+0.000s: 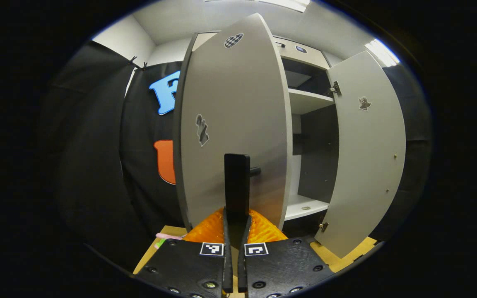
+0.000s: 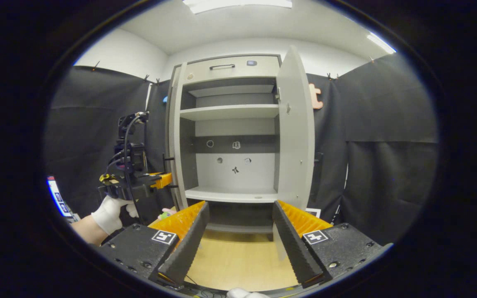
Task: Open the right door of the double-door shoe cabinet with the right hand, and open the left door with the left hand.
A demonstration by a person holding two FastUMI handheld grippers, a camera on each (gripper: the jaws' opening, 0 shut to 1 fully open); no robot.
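Doors of the shoe cabinet (image 2: pixel 230 66) look like stiff, light hinged panels best swung by their handles: left tongs (image 1: pixel 236 215) are clamped on the dark handle (image 1: pixel 237 182) of the left door (image 1: pixel 230 124), right tongs (image 2: pixel 238 231) hang apart before the wide-open right door (image 2: pixel 296 132)

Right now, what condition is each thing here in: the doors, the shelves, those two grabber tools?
Left door: swung open, its handle clamped between the fingers.
Right door: swung fully open, nothing touching it.
Left gripper: shut on the handle.
Right gripper: fingers spread apart, holding nothing.
Shelves: bare as far as I can see.
Top drawer: closed.
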